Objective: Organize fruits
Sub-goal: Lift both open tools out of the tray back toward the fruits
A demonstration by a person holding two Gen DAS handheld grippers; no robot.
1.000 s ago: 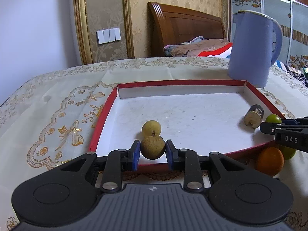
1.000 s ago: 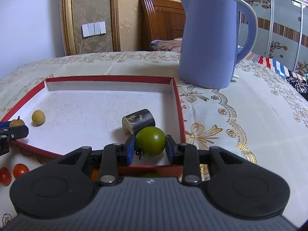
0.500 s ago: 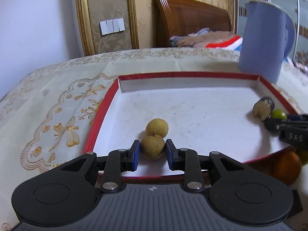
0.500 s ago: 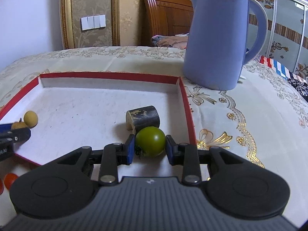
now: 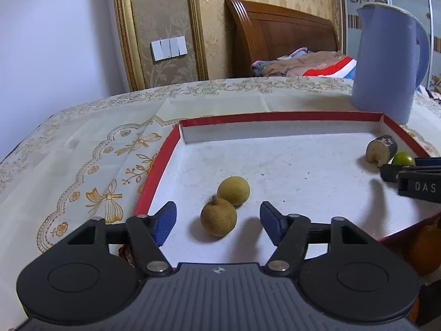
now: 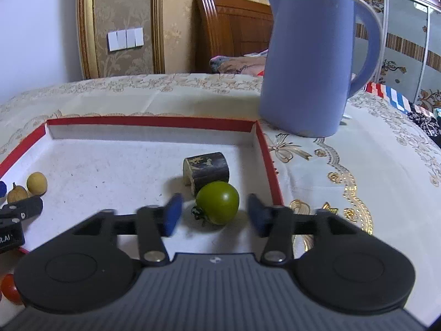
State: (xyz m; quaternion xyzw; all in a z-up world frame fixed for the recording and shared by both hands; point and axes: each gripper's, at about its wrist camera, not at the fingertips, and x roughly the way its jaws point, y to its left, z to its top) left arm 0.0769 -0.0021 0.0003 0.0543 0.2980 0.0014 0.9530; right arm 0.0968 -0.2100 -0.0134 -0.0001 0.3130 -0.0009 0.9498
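Both grippers stand wide and hold nothing. The left gripper [image 5: 217, 218] brackets a brown longan [image 5: 218, 220] resting in the red-rimmed tray [image 5: 275, 116], touching a paler one [image 5: 233, 191] just beyond. The right gripper [image 6: 212, 215] flanks a green tomato [image 6: 217, 202] beside a dark cut stub [image 6: 206, 169]. Risk: round fruit rolls (the tray floor looks smooth), so a finger clipping either on withdrawal could nudge it off.
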